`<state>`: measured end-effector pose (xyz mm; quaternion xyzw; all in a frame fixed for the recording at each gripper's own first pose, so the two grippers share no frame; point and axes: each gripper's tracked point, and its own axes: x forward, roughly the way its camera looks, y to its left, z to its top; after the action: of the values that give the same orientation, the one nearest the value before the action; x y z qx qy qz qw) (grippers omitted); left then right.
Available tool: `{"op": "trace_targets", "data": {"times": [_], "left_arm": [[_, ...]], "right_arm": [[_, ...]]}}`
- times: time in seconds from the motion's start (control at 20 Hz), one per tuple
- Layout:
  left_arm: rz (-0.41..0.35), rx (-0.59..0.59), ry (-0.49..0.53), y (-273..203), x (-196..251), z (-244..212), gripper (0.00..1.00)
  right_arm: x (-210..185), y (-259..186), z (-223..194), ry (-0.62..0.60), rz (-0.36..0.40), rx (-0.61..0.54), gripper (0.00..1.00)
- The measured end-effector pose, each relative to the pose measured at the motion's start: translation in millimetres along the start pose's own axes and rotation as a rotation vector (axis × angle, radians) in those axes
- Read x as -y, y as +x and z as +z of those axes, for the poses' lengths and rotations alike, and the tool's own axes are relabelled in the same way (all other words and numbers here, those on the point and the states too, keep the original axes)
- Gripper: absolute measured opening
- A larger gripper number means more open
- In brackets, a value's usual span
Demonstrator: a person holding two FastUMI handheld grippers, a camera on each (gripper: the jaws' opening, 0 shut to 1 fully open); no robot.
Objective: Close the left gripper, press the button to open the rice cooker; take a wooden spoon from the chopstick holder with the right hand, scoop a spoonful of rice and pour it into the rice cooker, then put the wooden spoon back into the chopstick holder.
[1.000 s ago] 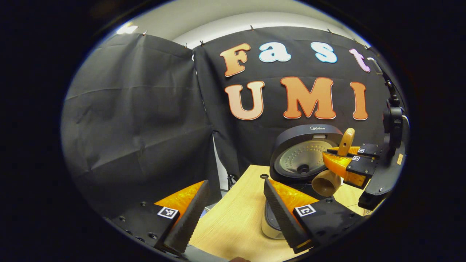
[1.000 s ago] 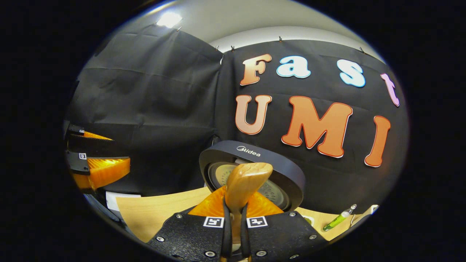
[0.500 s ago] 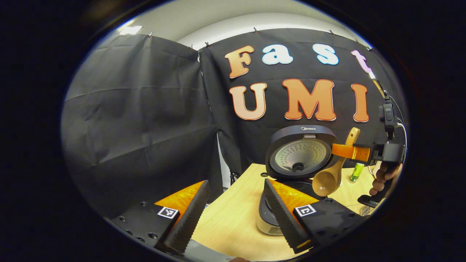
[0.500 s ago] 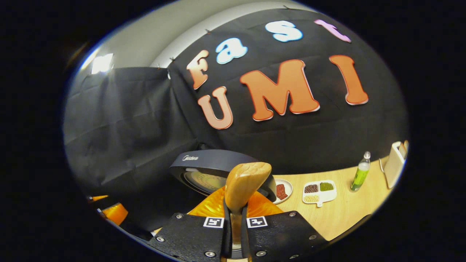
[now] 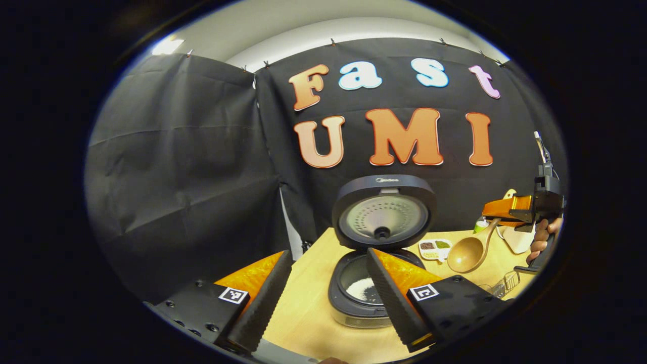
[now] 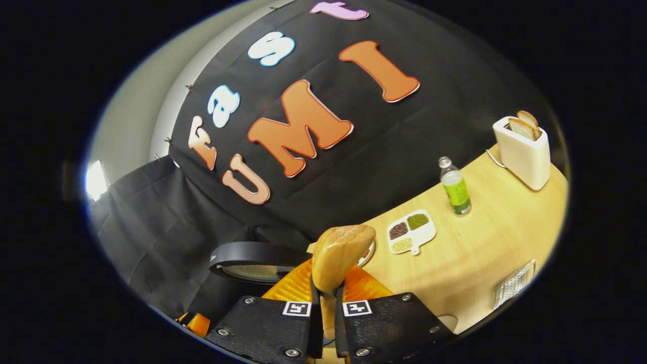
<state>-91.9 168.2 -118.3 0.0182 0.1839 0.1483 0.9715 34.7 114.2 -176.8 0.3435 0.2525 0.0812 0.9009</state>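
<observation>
A: Status of the right gripper [image 6: 323, 303]?

B: Clenched on the wooden spoon [image 6: 339, 258]. Both fingers press the handle, whose butt end stands up between them. In the left gripper view the same spoon's bowl [image 5: 467, 253] hangs low and tilted, off to the right of the rice cooker [image 5: 371, 290], with a hand [image 5: 540, 241] on the gripper's grip behind it.

A: And the left gripper [image 5: 323, 298]?

B: Released. Its fingers stand wide apart with nothing between them, held above the table [image 5: 308, 308] in front of the cooker.

A: Cooker condition?

B: Lid [image 5: 383, 212] raised upright. A small patch of white rice [image 5: 361, 288] lies in the inner pot.

A: Surroundings?

B: In the right gripper view, a divided dish of grains [image 6: 410, 230] sits near the cooker lid's edge. Beyond it stand a green bottle [image 6: 456, 187] and a white toaster with bread in its slots [image 6: 523, 151]. A wire basket [image 6: 513, 283] sits at the near table edge.
</observation>
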Motion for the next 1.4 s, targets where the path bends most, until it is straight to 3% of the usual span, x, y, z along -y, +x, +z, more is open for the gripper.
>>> {"op": "trace_targets", "data": {"times": [0.4,0.45,0.55,0.85,1.25,1.3,1.35,1.4], "left_arm": [[-0.092,-0.01,0.003,11,54,8,0.94],[-0.097,-0.007,0.008,12,58,10,1.0],[-0.108,-0.011,0.013,14,68,9,0.94],[-0.14,-0.03,0.024,16,91,10,0.93],[-0.171,-0.036,0.07,20,114,19,0.94],[-0.176,-0.04,0.075,21,117,19,1.0],[-0.18,-0.041,0.078,21,120,20,0.94],[-0.18,-0.041,0.081,23,120,22,0.94]], "right_arm": [[90,-58,37,0.045,-0.137,0.078,0.09],[103,-66,42,0.042,-0.158,0.085,0.09],[131,-80,45,0.03,-0.215,0.094,0.09],[199,-115,48,-0.02,-0.354,0.113,0.09],[247,-115,24,-0.047,-0.436,0.057,0.09],[251,-112,20,-0.054,-0.444,0.047,0.09],[254,-109,15,-0.062,-0.448,0.038,0.09],[257,-106,12,-0.065,-0.452,0.027,0.09]]}}
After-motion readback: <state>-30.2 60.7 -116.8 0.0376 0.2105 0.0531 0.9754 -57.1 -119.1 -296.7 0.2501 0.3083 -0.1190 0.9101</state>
